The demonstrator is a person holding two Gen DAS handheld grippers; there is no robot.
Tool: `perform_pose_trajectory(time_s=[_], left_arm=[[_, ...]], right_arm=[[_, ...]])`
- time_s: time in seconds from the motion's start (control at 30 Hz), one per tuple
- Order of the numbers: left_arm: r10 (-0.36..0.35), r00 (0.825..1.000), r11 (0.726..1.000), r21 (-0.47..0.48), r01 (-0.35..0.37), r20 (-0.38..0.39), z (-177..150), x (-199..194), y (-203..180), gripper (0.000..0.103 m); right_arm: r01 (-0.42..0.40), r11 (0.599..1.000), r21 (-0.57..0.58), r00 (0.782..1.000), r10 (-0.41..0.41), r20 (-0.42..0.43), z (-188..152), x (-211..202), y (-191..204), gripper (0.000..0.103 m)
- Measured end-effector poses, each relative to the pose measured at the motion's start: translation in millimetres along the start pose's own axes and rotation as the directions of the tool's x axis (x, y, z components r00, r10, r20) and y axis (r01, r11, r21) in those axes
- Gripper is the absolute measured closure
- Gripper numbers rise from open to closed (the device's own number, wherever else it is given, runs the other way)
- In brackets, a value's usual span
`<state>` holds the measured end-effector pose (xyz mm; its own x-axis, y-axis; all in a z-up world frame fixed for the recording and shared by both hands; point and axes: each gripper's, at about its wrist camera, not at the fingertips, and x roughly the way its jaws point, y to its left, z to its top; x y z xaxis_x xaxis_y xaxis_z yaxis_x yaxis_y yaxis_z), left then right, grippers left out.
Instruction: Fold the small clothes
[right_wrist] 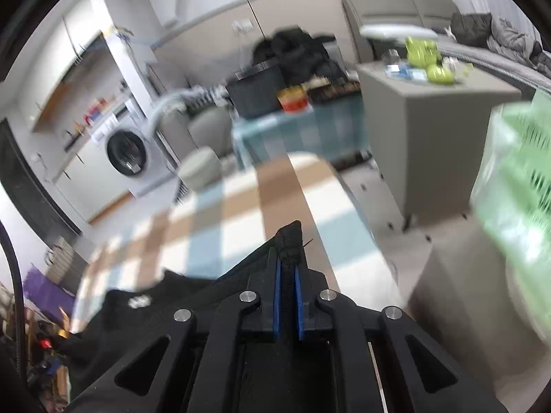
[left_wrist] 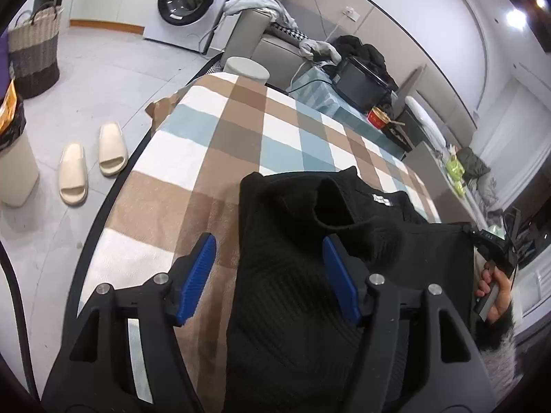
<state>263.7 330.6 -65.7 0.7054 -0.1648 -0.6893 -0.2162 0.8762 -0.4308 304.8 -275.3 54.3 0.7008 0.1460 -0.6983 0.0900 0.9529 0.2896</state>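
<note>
cloth on cloth, hard plastic around it

the black garment (left_wrist: 292,275) is a matt ribbed knit with a small white label; the checked blanket (left_wrist: 213,144) under it looks soft and slightly fuzzy. both grippers, left gripper (left_wrist: 270,275) and right gripper (right_wrist: 288,275), are matt black plastic with ridged blue pads (left_wrist: 198,275) and shiny metal pins. the slippers (left_wrist: 91,161) look like smooth matt foam, the floor (left_wrist: 103,79) like smooth tile.

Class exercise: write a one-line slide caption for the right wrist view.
Right gripper shut on a corner of the black garment, above the checked blanket.
</note>
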Motion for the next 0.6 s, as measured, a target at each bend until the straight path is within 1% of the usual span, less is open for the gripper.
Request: perform_pose_trajectory(time_s=[0.1, 0.2, 0.27, 0.43, 0.47, 0.53, 0.6], left_arm=[[0.033, 0.999, 0.998, 0.044, -0.033, -0.012, 6.2, 13.3, -8.8, 0.041], [0.07, 0.997, 0.991, 0.116, -0.072, 0.019, 13.2, 22.2, -21.4, 0.041], [0.065, 0.997, 0.985, 0.156, -0.069, 0.031, 17.9, 28.8, -28.7, 0.041], [0.037, 0.999, 0.984, 0.174, -0.034, -0.009, 32.1, 55.2, -34.7, 0.041], [0.035, 0.999, 0.985, 0.172, -0.032, -0.012, 34.5, 58.6, -35.7, 0.045], [0.012, 1.0, 0.987, 0.16, -0.011, -0.009, 38.4, 62.4, -35.6, 0.06], [-0.028, 1.0, 0.989, 0.148, 0.029, -0.008, 42.4, 63.4, -33.6, 0.094]], right_arm=[[0.013, 1.0, -0.019, 0.999, -0.014, -0.035, -7.2, 10.9, 1.2, 0.095], [0.006, 1.0, -0.022, 0.999, -0.007, -0.041, -13.4, 11.4, -2.9, 0.095], [-0.002, 1.0, -0.029, 0.999, 0.001, -0.049, -15.1, 11.1, -4.5, 0.095], [-0.01, 0.998, -0.066, 0.998, 0.006, -0.057, -19.9, 9.3, -1.3, 0.095], [-0.009, 0.997, -0.073, 0.998, 0.005, -0.063, -20.6, 10.3, -0.7, 0.095], [-0.01, 0.997, -0.079, 0.998, 0.005, -0.063, -21.6, 10.7, -0.5, 0.095], [-0.016, 0.996, -0.082, 0.998, 0.01, -0.068, -22.0, 11.4, -1.8, 0.095]])
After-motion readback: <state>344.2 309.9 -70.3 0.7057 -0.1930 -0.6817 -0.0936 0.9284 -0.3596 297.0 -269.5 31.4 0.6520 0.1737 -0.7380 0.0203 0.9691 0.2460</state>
